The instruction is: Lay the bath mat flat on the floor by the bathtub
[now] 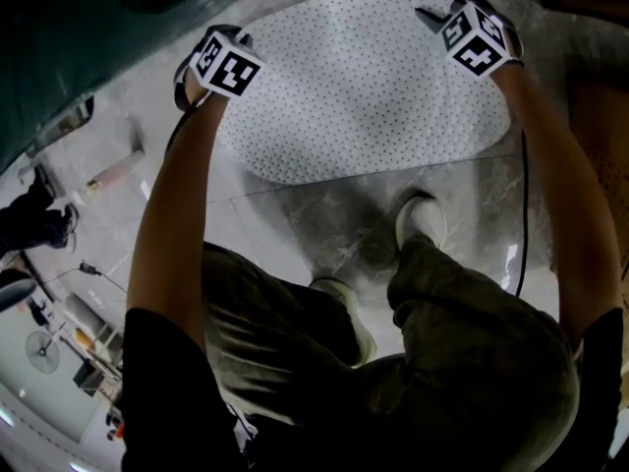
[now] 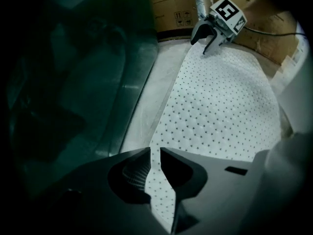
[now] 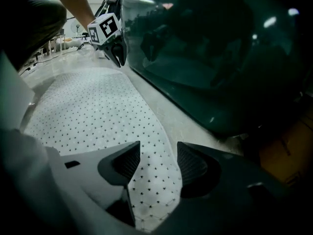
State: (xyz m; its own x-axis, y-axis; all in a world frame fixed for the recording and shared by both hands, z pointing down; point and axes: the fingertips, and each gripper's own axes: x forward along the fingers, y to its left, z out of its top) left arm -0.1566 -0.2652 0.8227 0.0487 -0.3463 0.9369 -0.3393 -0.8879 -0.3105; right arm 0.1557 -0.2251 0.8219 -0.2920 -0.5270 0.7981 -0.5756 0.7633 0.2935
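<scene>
The white dotted bath mat (image 1: 364, 87) lies spread out on the grey tiled floor along the dark bathtub wall (image 1: 59, 47). My left gripper (image 1: 187, 79) is at the mat's left end. In the left gripper view its jaws (image 2: 155, 153) stand a narrow gap apart, with the mat's edge (image 2: 225, 106) running through the gap. My right gripper (image 1: 437, 6) is at the mat's right end. In the right gripper view it (image 3: 157, 153) is wide open over the mat's end (image 3: 93, 106), its pads clear of the mat. Each gripper shows in the other's view: the right gripper (image 2: 208, 40), the left gripper (image 3: 117, 58).
The bathtub (image 2: 73, 82) (image 3: 220, 58) runs close along the mat's far edge. Cardboard boxes (image 2: 171, 9) stand beyond the right end. The person's shoes (image 1: 421, 219) are on the tiles just before the mat. A tube-like thing (image 1: 113, 170) lies on the floor at left.
</scene>
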